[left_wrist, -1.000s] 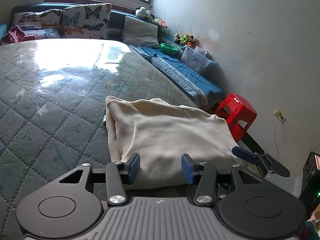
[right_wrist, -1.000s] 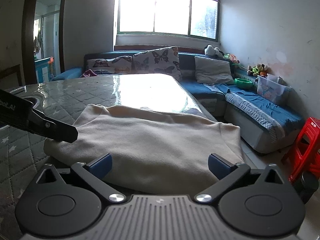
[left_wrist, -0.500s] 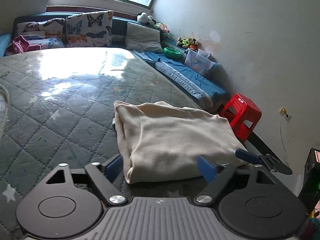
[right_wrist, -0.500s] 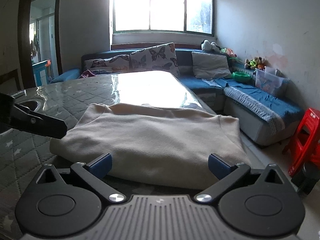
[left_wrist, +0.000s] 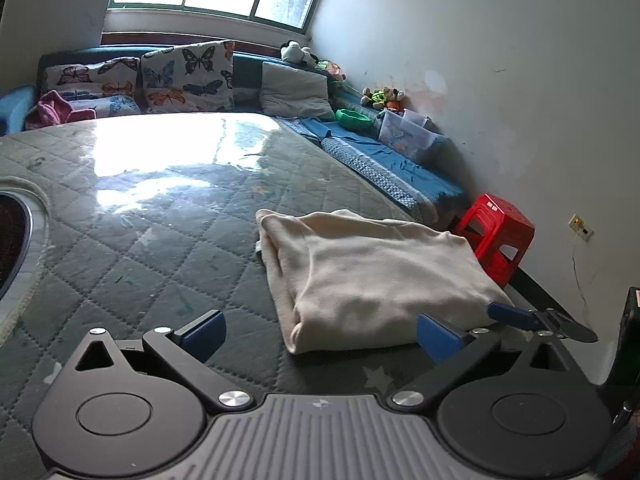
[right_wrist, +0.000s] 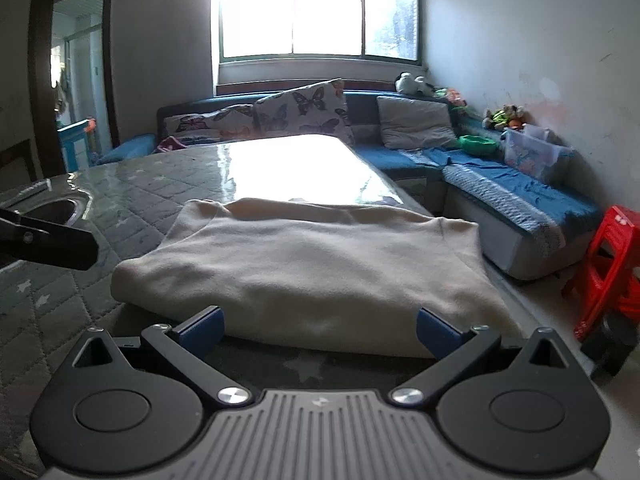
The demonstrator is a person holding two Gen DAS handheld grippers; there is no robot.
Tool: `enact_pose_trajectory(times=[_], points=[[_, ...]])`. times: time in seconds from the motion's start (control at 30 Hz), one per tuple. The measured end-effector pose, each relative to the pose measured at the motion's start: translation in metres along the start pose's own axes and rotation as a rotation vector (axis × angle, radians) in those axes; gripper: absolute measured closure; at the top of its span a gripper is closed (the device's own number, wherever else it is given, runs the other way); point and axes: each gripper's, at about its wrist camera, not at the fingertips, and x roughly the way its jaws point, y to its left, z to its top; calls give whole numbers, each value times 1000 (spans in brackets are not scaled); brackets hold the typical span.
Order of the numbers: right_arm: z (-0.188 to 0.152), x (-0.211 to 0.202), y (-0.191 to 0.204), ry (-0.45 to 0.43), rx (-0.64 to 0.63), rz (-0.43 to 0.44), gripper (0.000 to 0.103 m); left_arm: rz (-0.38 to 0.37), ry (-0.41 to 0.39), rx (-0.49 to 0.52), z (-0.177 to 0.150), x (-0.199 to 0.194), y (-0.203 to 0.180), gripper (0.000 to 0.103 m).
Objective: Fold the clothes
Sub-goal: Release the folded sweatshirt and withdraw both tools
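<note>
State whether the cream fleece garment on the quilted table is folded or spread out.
Folded. The cream fleece garment lies as a compact rectangle with doubled layers along its near-left edge; both open grippers, left and right, are off it.

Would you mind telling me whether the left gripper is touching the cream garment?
Apart: in the left wrist view, the left gripper is open, with dark mat visible before the cream garment.

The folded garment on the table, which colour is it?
Cream, plain; the folded garment shows best in the right wrist view.
</note>
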Motion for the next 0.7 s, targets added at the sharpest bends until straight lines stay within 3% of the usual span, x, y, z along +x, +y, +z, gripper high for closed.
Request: enact_pose_trajectory(times=[0.7], points=[[-16,-20,11,-5,60,1,0,21,8,4,-20,-16,-4,0]])
